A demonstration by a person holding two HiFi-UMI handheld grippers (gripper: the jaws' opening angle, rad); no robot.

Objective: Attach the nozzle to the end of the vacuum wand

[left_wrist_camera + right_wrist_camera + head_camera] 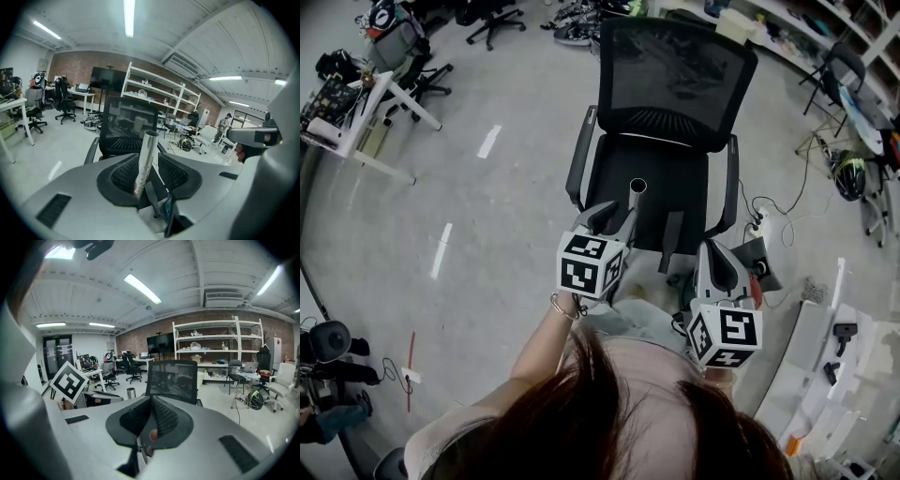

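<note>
Own view only — left gripper (148,157) loosely straddles wand (150,140).

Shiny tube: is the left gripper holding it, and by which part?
No, it is not gripped. The metal tube stands between the left gripper's open jaws with a gap beside it. Its open top pokes out past them.

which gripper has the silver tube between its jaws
The left gripper: the silver tube stands between its parted jaws, while the right gripper has its jaws closed together.
</note>
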